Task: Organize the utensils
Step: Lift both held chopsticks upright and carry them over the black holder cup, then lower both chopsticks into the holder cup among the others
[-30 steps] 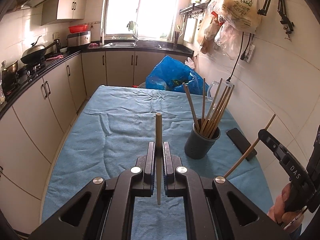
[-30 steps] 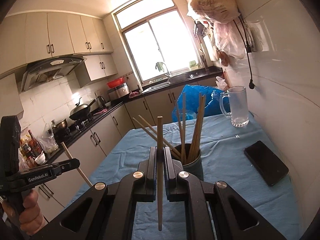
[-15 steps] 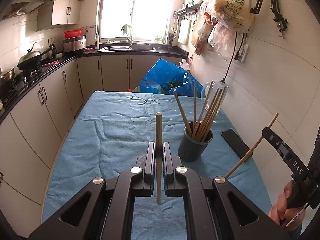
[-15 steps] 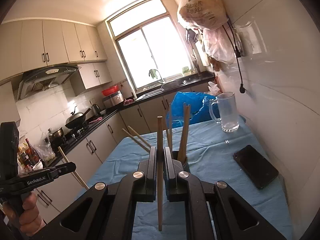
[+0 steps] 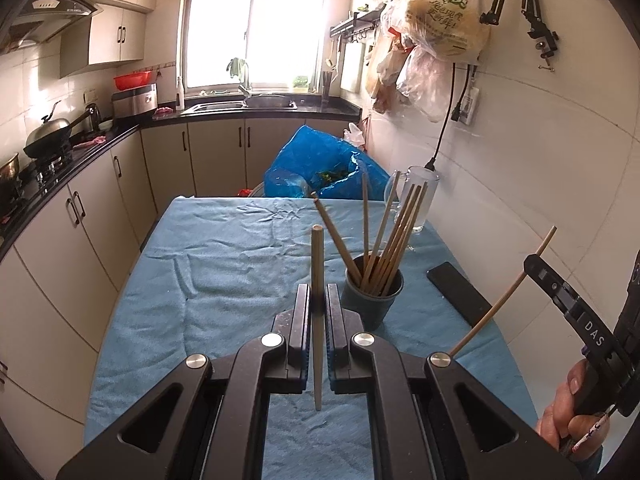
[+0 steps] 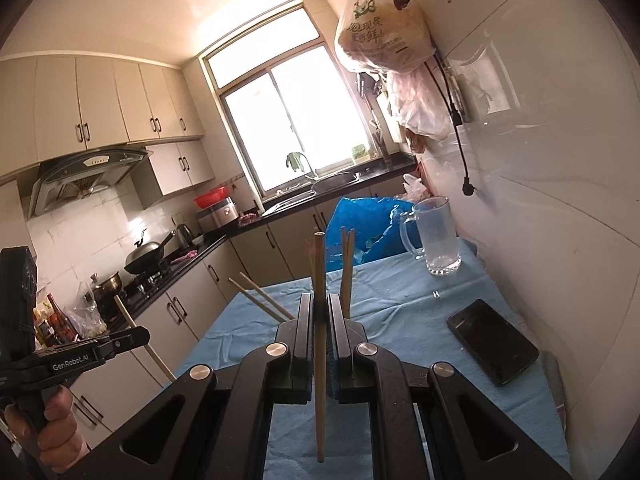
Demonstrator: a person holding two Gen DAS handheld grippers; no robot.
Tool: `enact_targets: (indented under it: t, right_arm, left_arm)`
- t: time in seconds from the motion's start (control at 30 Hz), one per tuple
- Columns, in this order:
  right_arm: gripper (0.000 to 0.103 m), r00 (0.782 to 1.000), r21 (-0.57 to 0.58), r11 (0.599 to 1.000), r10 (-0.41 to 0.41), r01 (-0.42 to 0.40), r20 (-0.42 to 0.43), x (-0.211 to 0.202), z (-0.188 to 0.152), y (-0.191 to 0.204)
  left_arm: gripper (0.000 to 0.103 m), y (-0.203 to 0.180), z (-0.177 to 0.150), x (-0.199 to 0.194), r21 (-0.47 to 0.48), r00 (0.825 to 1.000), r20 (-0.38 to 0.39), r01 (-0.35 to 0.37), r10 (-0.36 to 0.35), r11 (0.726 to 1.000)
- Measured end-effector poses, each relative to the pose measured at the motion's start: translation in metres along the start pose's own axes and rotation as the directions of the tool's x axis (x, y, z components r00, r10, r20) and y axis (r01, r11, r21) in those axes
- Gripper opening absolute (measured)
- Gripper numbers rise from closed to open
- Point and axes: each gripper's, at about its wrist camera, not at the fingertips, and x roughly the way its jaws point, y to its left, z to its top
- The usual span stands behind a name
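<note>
Table (image 5: 224, 264) under a wrinkled blue cloth, its long axis running from near to far toward the window. Right of centre stands a dark grey cup (image 5: 372, 300), upright, holding a bundle of chopsticks (image 5: 394, 240): plain pale wood, slender, fanned out with upper ends pointing up and leaning left and right. Right of the cup lies a black phone (image 5: 458, 294), flat; at the far right edge stands a clear glass mug (image 6: 438, 236). On the wall above hangs a plastic bag (image 5: 444, 16) with green printed characters, not legible. Left tongs (image 5: 318, 320): jaws closed on a single chopstick (image 5: 317, 300), held near upright, long axis vertical, blunt end up, over the cloth just left of the cup. Right tongs (image 6: 320, 328): jaws closed on another chopstick (image 6: 320, 320), also near upright, near the cup. Lettering "DAS" shows on the right tool, "GenRobot.AI" on the left tool
</note>
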Motion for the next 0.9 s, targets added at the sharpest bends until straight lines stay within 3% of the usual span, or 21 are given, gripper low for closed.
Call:
enact_targets:
  t: [0.37,0.9]
  right_arm:
    - [0.007,0.999,0.025,1.0,0.004,-0.005,0.036,-0.008,0.024,-0.012]
    - [0.007,0.989,0.044,0.999,0.011,-0.018,0.147,0.0,0.087,-0.012]
  left_arm:
    - [0.006,-0.007,0.023,-0.001,0.002,0.999,0.02,0.024,-0.025,1.0]
    - [0.006,-0.022,0.095,-0.002,-0.042,0.991,0.122,0.059,-0.054,0.997]
